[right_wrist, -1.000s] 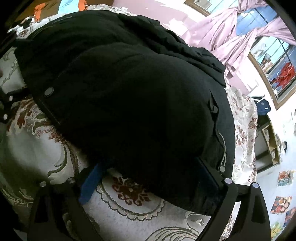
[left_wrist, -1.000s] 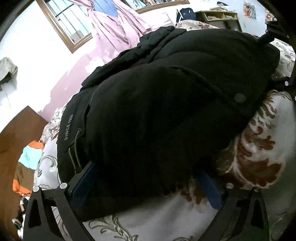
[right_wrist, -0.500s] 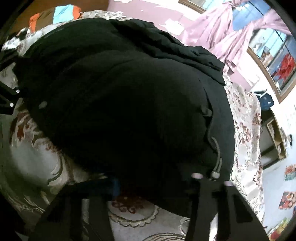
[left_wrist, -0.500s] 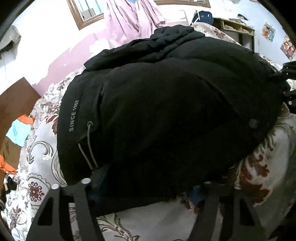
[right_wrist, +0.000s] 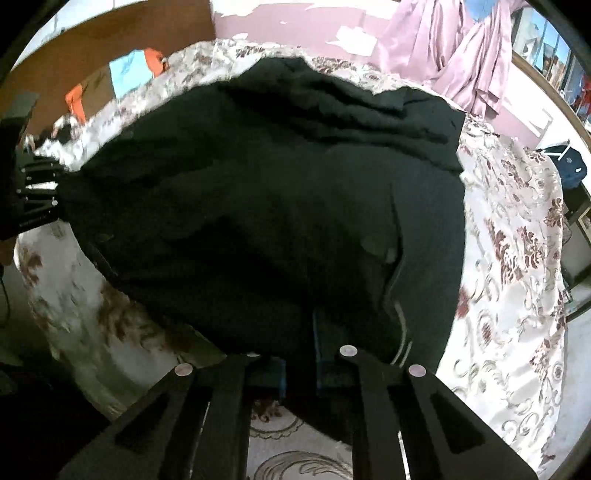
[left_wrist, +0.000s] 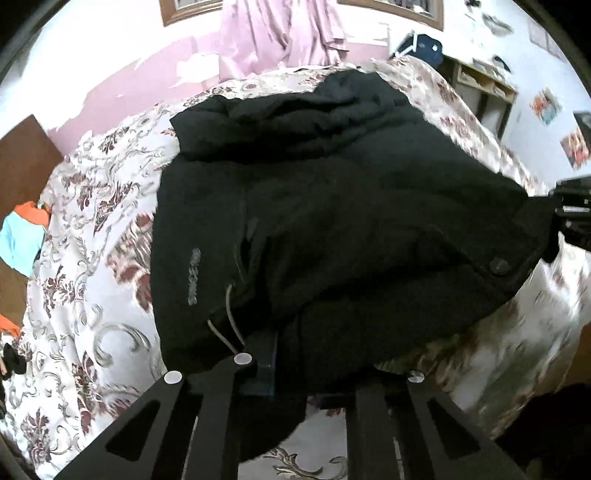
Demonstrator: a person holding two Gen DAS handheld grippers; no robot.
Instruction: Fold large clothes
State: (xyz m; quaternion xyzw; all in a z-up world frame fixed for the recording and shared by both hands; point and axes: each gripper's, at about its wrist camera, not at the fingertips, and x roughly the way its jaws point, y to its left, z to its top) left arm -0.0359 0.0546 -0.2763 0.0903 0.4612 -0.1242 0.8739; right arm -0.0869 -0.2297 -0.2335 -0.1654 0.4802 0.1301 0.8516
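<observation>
On the bed, over the floral bedspread [left_wrist: 85,229], lies the black jacket [left_wrist: 332,221], bulky and spread across the middle of the bed, with its crumpled far part near the far edge under the pink curtain [left_wrist: 273,33]. Its near hem hangs just in front of both tools.

The left gripper [left_wrist: 314,376] is at the near left corner of the jacket. Its two fingers are close together, and a fold of the black hem sits between them and hangs down below, so it has hold of the jacket. A grey drawcord [left_wrist: 231,314] runs along the hem just beside the left finger, and a blurred pale print is on the cloth beside it. A round snap button [left_wrist: 498,265] is seen on the jacket toward its right side.

The right gripper [right_wrist: 299,365] is at the other near corner. Its blue-padded fingers are almost together, with only a narrow gap, and the black cloth fills this gap, so it is also closed on the jacket. In the right wrist view the left tool appears at the left edge, touching the jacket; in the left wrist view the right tool appears at the right edge in the same way.

Orange and light blue clothes [left_wrist: 22,236] lie beyond the left side of the bed.
</observation>
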